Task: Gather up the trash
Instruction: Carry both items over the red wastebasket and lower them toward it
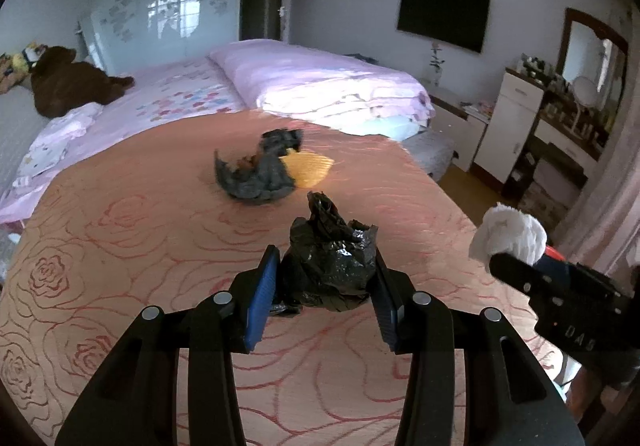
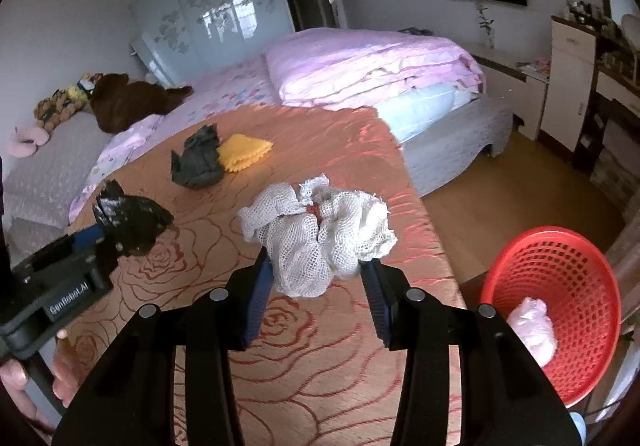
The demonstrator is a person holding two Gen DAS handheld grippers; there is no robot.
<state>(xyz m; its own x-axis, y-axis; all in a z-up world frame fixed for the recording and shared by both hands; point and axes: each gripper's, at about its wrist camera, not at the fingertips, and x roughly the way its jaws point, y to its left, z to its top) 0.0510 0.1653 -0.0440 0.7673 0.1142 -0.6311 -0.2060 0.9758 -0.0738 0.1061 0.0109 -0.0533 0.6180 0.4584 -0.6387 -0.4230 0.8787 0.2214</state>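
My left gripper (image 1: 326,278) is shut on a crumpled black plastic bag (image 1: 330,258), held above the orange rose-patterned bedspread (image 1: 140,246). My right gripper (image 2: 316,278) is shut on a wad of white mesh cloth (image 2: 316,234) with something red inside. Each gripper shows in the other's view: the white wad (image 1: 508,234) at the right, the black bag (image 2: 128,217) at the left. A dark grey crumpled bag (image 1: 256,173) and a yellow ridged piece (image 1: 310,167) lie together on the bedspread further back. The red mesh basket (image 2: 572,286) stands on the floor at the right, holding a pale pink bag (image 2: 534,326).
Folded pink quilts (image 1: 320,81) lie at the far end of the bed, with a brown plush toy (image 1: 68,81) at the left. A white dresser with a mirror (image 1: 516,117) stands along the right wall. Wooden floor (image 2: 500,189) runs between bed and dresser.
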